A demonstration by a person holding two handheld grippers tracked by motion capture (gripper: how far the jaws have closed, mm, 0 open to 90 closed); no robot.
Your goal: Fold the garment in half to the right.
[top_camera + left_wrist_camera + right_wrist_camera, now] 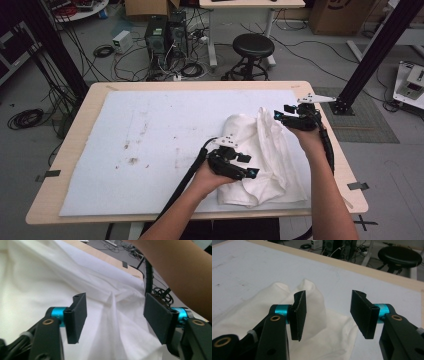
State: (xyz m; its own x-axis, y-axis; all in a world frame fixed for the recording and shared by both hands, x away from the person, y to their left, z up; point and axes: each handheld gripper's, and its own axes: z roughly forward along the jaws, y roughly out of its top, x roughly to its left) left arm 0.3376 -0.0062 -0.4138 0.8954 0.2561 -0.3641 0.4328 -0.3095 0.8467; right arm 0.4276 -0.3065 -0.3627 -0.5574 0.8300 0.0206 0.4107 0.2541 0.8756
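A crumpled white cloth (pixel 260 150) lies bunched on the right half of the white mat (pixel 150 140). My left gripper (pixel 247 172) hovers over the cloth's near left part, open, with folds of the cloth (pixel 107 315) between and below its jaws. My right gripper (pixel 280 116) is at the cloth's far right edge, open, its jaws a little above a raised fold of the cloth (pixel 312 302). Nothing is held in either one. A forearm (pixel 175 272) crosses the upper right of the left gripper view.
The mat covers most of the wooden table (pixel 100 90), and has dark stains (pixel 132 160) left of centre. Beyond the far edge stand a black stool (pixel 253 47), computer cases (pixel 165 32) and cables on the floor. A black post (pixel 370 55) rises at the right.
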